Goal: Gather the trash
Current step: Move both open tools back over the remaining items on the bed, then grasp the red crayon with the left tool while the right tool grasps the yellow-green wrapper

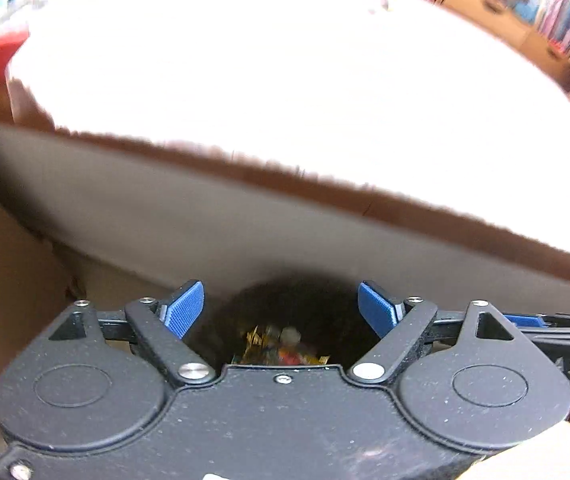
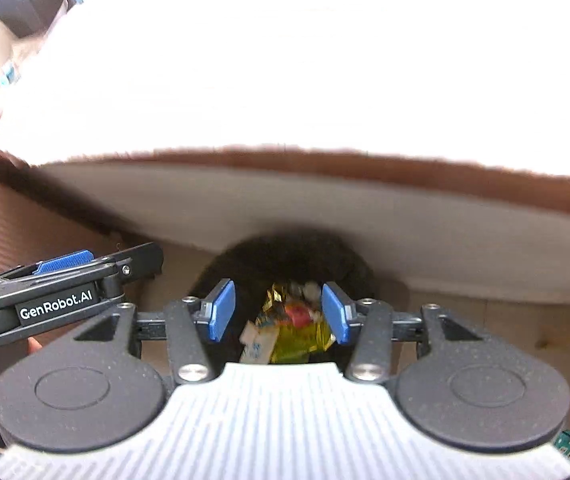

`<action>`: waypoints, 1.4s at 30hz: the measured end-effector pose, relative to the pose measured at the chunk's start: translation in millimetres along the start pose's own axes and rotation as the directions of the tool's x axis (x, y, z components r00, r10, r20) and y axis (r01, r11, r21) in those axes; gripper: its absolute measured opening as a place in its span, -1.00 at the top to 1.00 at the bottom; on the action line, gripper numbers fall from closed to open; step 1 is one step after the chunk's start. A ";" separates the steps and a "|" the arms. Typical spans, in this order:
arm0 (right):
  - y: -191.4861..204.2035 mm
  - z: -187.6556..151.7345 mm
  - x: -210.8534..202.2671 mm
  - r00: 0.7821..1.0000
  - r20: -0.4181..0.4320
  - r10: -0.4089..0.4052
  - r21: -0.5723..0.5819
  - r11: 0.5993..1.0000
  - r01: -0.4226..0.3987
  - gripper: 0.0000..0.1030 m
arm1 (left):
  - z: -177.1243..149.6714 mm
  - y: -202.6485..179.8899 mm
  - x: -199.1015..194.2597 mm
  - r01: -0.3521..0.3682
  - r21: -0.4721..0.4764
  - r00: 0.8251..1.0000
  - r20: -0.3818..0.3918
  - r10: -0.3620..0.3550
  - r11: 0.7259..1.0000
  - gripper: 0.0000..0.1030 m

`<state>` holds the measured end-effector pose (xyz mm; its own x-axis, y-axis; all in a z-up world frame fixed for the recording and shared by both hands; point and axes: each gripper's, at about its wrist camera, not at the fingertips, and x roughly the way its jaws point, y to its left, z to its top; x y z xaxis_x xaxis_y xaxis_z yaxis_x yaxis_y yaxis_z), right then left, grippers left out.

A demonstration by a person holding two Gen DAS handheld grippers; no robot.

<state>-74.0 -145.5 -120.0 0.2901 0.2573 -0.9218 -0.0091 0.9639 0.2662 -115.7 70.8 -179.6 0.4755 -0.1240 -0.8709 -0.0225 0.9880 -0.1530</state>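
Both tools, left tool (image 1: pixel 281 310) and right tool (image 2: pixel 279 312), gape empty above the black bin (image 2: pixel 285 256). Wrappers (image 2: pixel 285 332) lie inside it. Crumpled foil could spring back over the bin's rim.

Two hand-held grippers (image 2: pixel 278 312), one dark bin (image 2: pixel 253 264), one white table (image 2: pixel 285 80).

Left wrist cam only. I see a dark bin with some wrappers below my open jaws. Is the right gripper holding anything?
Observer: No. The right gripper is open, blue pads bare, above the same round black bin.
Operator: What tops the pile?
Observer: A white paper slip with blue print, beside a crumpled yellow-gold foil wrapper.
Operator: Where's my gripper from there?
Observer: The left gripper is seen side-on, left of the right one, its white "GenRobot.AI" label showing.
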 end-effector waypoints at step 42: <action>-96.4 322.7 -9.5 0.971 0.230 0.063 -0.249 0.969 -0.003 -0.33 | 307.7 -128.6 149.8 -0.104 -0.191 0.988 0.094 0.124 0.976 0.19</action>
<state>233.0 -263.1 -45.9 0.5016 0.2944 -0.8135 -0.2478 0.9498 0.1909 228.9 -46.4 -146.6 0.5493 0.0082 -0.8356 -0.2391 0.9597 -0.1478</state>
